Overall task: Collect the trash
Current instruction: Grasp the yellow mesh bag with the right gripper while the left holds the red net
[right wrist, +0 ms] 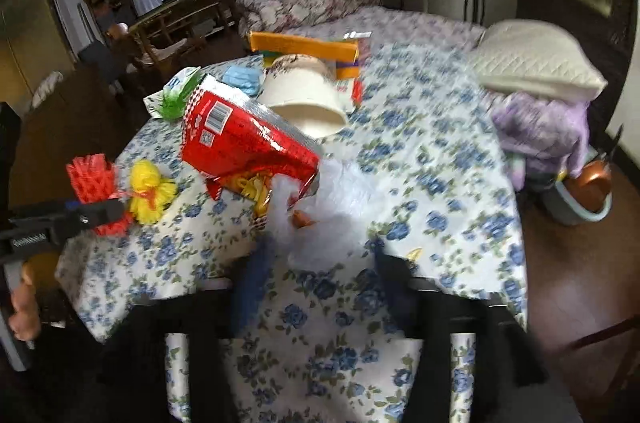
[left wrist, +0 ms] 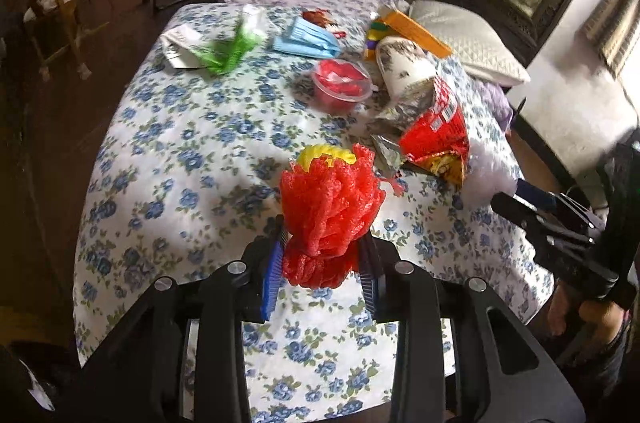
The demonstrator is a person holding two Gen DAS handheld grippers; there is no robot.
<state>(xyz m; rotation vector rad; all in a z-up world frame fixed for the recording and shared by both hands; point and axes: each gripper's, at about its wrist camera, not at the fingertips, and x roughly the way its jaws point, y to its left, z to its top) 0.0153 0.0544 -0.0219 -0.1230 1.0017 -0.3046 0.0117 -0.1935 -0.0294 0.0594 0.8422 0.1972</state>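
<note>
1. Left wrist view: left gripper (left wrist: 324, 259) clamps the crumpled red foam fruit net (left wrist: 330, 211) above the floral tablecloth (left wrist: 180, 151); keep the squeeze firm.
2. Right wrist view: right gripper (right wrist: 320, 263), jaws apart, straddles the clear plastic bag (right wrist: 336, 215); whether it grips is unclear through blur.

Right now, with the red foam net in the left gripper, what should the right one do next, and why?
Probably ease the right gripper forward and close on the clear plastic bag. Its jaws stand open around the bag's near edge, while the left gripper already clamps the red foam net.
</note>
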